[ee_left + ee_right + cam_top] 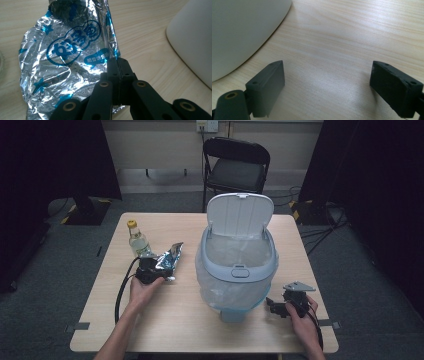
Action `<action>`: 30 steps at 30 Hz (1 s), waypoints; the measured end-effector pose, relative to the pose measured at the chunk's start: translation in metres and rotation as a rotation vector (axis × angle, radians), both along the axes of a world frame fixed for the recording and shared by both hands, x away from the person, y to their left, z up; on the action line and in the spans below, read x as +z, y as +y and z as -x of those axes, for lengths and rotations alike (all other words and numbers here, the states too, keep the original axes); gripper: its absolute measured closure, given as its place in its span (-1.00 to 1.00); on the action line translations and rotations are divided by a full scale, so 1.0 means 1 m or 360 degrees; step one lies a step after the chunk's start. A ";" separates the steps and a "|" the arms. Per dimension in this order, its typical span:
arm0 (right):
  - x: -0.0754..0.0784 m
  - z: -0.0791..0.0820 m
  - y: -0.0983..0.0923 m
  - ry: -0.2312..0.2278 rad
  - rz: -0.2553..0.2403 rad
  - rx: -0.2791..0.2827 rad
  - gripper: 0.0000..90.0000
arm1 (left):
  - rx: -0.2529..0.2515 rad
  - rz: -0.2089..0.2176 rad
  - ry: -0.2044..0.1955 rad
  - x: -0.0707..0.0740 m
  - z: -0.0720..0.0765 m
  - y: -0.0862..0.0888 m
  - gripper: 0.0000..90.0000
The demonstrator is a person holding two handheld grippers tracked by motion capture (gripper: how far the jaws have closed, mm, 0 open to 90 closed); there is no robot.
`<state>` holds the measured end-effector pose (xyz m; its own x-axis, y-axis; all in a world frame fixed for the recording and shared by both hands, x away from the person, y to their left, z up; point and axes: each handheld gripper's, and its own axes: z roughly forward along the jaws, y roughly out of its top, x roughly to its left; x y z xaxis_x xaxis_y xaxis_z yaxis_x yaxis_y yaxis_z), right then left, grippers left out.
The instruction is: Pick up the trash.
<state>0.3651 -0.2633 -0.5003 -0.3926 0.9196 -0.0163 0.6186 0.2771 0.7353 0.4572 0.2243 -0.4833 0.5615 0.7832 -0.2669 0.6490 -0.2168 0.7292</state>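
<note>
Pinching the foil wrapper (pixel 67 62), the left gripper (pixel 117 61) has its jaws closed — the right gripper (pixel 327 75) stands wide, empty.

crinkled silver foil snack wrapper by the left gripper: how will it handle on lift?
The crinkled silver foil snack wrapper is probably floppy: it is creased and lies flat on the table. It looks empty, so likely very light. The left gripper is shut on one edge, so the rest may droop and could slip on the glossy foil.

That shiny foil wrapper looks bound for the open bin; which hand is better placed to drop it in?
Left. The left gripper is already shut on the foil wrapper, beside the bin. The right gripper rests open and empty.
</note>
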 end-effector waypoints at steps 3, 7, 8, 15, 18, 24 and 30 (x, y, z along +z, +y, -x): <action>0.000 0.000 0.000 0.0000 0.0000 0.0000 -0.74 | -0.0006 0.0009 -0.0014 0.002 0.001 -0.001 1.00; 0.000 0.000 0.000 -0.0001 0.0001 0.0004 -0.74 | -0.0043 0.0026 -0.0053 0.008 0.003 0.000 1.00; 0.000 0.000 0.000 -0.0001 0.0000 0.0005 -0.75 | -0.0053 0.0042 -0.0071 0.009 0.004 0.000 1.00; 0.000 0.000 0.000 -0.0001 0.0000 0.0005 -0.74 | -0.0070 0.0097 -0.0100 0.015 0.008 -0.003 1.00; 0.000 0.000 0.000 -0.0001 0.0000 0.0006 -0.75 | -0.0078 0.0099 -0.0131 0.021 0.010 -0.004 1.00; 0.000 0.000 0.000 -0.0001 0.0001 0.0006 -0.74 | -0.0081 0.0147 -0.0216 0.037 0.018 0.002 1.00; 0.000 0.000 0.000 -0.0001 0.0000 0.0005 -0.75 | -0.0069 0.0217 -0.0308 0.055 0.026 0.007 1.00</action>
